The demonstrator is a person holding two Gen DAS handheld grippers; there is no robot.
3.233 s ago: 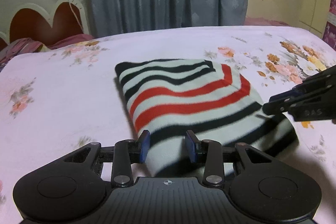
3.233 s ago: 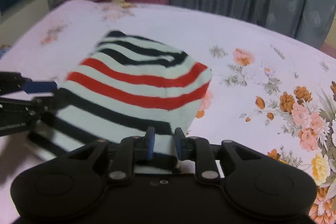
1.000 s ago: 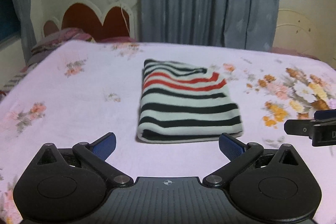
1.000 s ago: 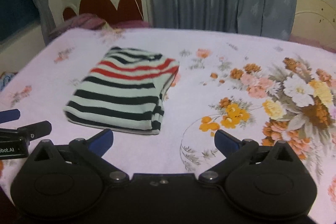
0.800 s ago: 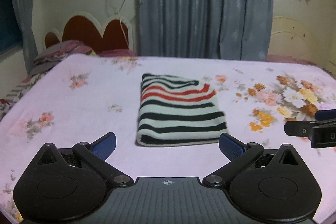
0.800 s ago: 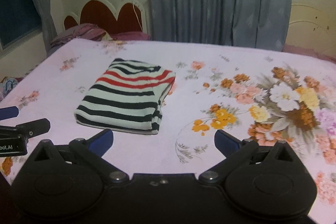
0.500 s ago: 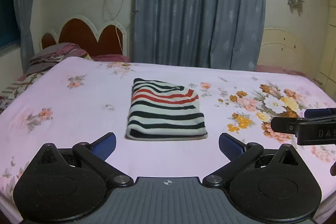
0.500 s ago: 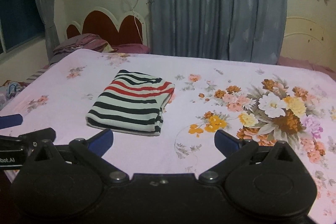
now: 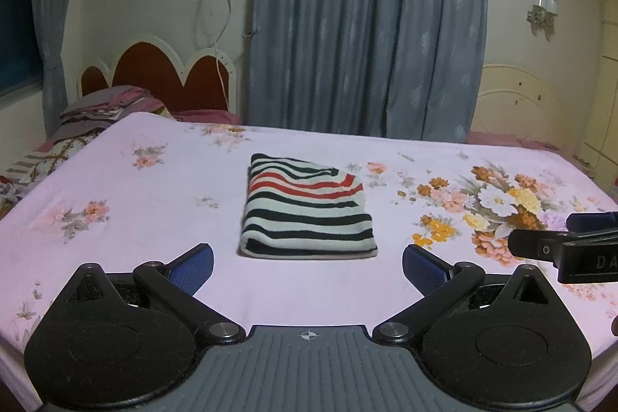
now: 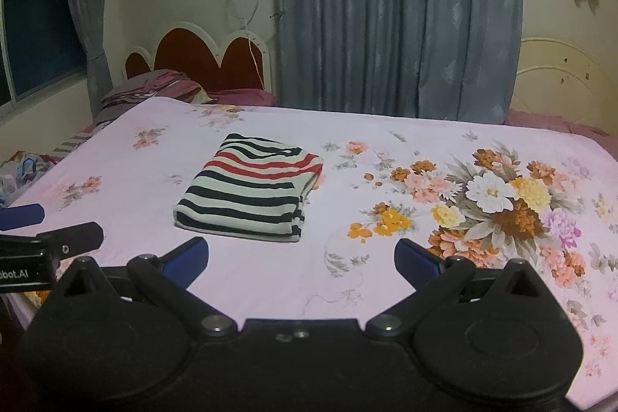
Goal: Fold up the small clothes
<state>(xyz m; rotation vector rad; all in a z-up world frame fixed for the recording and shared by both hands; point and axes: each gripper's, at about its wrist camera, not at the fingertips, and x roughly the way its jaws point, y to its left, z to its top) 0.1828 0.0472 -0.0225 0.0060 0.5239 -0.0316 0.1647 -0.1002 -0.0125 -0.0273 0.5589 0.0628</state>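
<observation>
A small striped garment (image 9: 307, 209), white with black and red stripes, lies folded into a neat rectangle in the middle of the pink floral bed sheet (image 9: 135, 219); the right wrist view shows the striped garment (image 10: 251, 190) left of centre. My left gripper (image 9: 308, 263) hangs open well short of it, with nothing between its blue pads. My right gripper (image 10: 301, 259) is open too, just as far back and holding nothing. Each gripper shows at the edge of the other's view: the right gripper (image 9: 571, 244) and the left gripper (image 10: 42, 226).
Grey-blue curtains (image 9: 367, 26) hang behind the bed. A red scalloped headboard (image 9: 162, 80) and folded bedding (image 9: 104, 107) sit at the far left. A cream headboard (image 10: 560, 80) stands at the far right. The bed's near edge (image 9: 23, 346) runs just under the grippers.
Both grippers let go of the folded garment, opened wide and drew back and up from it. The garment now lies flat and looks smaller in both views.
</observation>
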